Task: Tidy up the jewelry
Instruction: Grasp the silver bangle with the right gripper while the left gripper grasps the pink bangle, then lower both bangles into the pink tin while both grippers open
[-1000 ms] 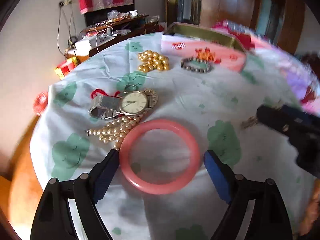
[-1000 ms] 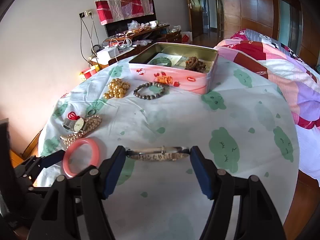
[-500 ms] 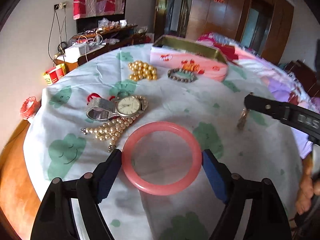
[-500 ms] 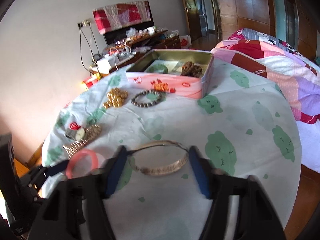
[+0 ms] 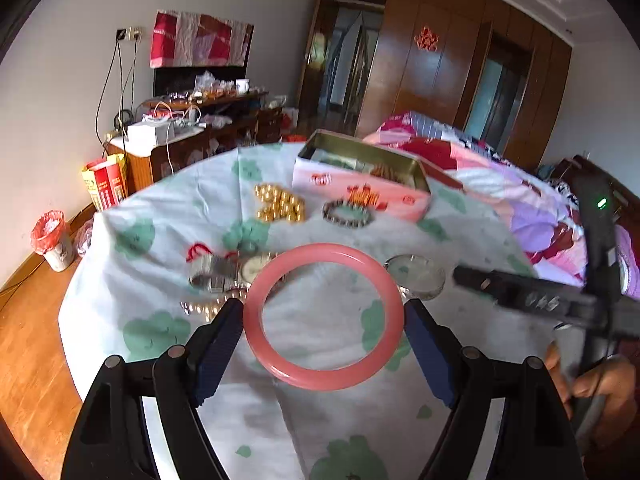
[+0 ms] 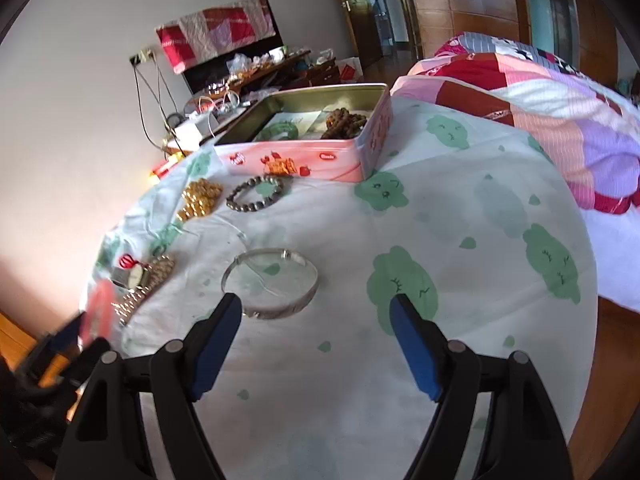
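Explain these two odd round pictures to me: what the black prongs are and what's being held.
No robot here: a person holds a two-fingered gripper in each hand, each with a wide-angle camera looking along its jaws. One picture is from the left gripper, which clamps a pink bangle above the cloth. The other is from the right gripper, whose jaws are opening with nothing gripped; a silver bangle lies on the cloth just ahead of them. Also on the cloth: gold beads, a dark bead bracelet, a watch, pearls, and an open tin with brown beads inside.
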Action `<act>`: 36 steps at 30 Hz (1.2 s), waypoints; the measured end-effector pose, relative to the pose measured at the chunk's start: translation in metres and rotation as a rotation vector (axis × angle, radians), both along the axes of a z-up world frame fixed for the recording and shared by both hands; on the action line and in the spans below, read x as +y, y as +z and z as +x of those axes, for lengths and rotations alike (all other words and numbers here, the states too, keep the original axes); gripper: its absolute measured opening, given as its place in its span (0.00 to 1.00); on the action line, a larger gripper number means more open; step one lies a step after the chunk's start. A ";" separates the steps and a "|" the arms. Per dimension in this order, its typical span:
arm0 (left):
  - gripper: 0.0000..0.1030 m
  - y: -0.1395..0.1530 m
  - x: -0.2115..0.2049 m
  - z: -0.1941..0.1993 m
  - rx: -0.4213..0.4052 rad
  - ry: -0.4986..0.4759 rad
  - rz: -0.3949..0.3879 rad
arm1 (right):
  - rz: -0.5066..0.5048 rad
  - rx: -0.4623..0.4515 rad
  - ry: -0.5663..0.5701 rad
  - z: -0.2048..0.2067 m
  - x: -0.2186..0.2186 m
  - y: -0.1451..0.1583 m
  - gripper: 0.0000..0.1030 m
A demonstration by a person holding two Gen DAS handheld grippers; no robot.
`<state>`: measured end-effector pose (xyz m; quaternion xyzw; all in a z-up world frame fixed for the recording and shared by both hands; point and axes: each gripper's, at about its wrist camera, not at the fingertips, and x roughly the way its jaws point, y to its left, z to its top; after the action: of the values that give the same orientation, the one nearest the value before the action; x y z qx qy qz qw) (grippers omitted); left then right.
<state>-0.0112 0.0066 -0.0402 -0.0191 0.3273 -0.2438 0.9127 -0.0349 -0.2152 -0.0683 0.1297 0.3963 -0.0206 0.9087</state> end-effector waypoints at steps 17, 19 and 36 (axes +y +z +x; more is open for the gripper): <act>0.79 0.007 0.019 0.013 -0.005 0.057 -0.016 | -0.221 0.134 0.126 0.047 0.047 -0.025 0.70; 0.79 0.006 0.018 0.014 -0.005 0.052 -0.015 | -0.214 0.127 0.121 0.042 0.043 -0.024 0.70; 0.79 0.009 -0.006 0.038 -0.013 0.043 -0.043 | -0.131 -0.082 -0.030 0.029 0.021 0.033 0.70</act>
<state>0.0267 0.0005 -0.0315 -0.0442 0.3157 -0.2314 0.9191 -0.0056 -0.1942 -0.0351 0.0763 0.3546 -0.0547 0.9303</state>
